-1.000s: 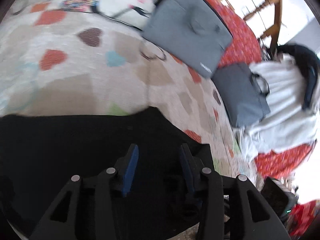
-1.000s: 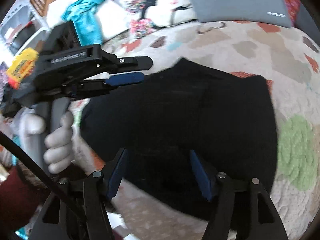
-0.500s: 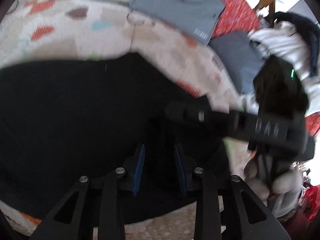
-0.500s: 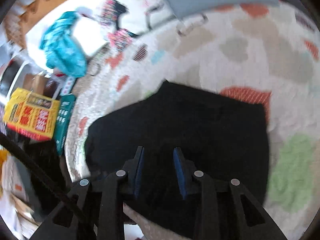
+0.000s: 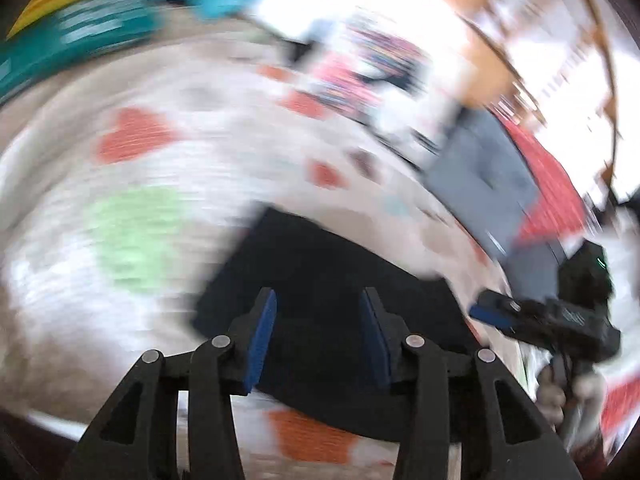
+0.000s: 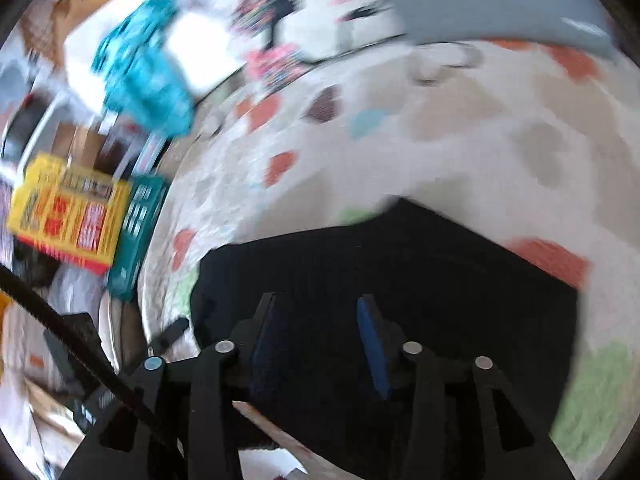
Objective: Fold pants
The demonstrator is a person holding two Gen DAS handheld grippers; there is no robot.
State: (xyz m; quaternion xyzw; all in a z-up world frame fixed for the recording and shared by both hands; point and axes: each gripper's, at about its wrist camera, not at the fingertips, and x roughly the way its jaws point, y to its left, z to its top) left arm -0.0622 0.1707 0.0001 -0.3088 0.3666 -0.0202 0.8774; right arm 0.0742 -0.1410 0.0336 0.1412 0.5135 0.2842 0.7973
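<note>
Where the heart-patterned rug (image 6: 500,152) covers the floor, the black pants (image 6: 400,280) lie flat on it as a compact dark block, apparently already folded at least once; blur hides seams and creases.

Item: pants. Position, right wrist view: directly under and ahead of the right claw (image 6: 320,344), the block running broadly left to right across the view, its far edge peaked toward the rug's middle. Position, left wrist view: the pants (image 5: 340,264) lie beneath and forward of the left claw (image 5: 320,340), a squared corner pointing up-left, the long edge slanting down to the right.

Item: right claw. Jaws spread wide, blue pads apart, nothing between them; hovers over the near half of the cloth. Contact with the fabric cannot be told.

Item: left claw. Jaws likewise wide, empty, over the cloth's near edge. The other claw (image 5: 520,316) shows at the pants' right-hand end in this view.

Judgement: each claw stands at its own end of the block, so the next fold would likely go across the long axis; neither is clearly nearer.

Item: clutter beyond the rug, including a yellow box (image 6: 68,212) and a teal cloth (image 6: 140,76), well apart from the pants.
</note>
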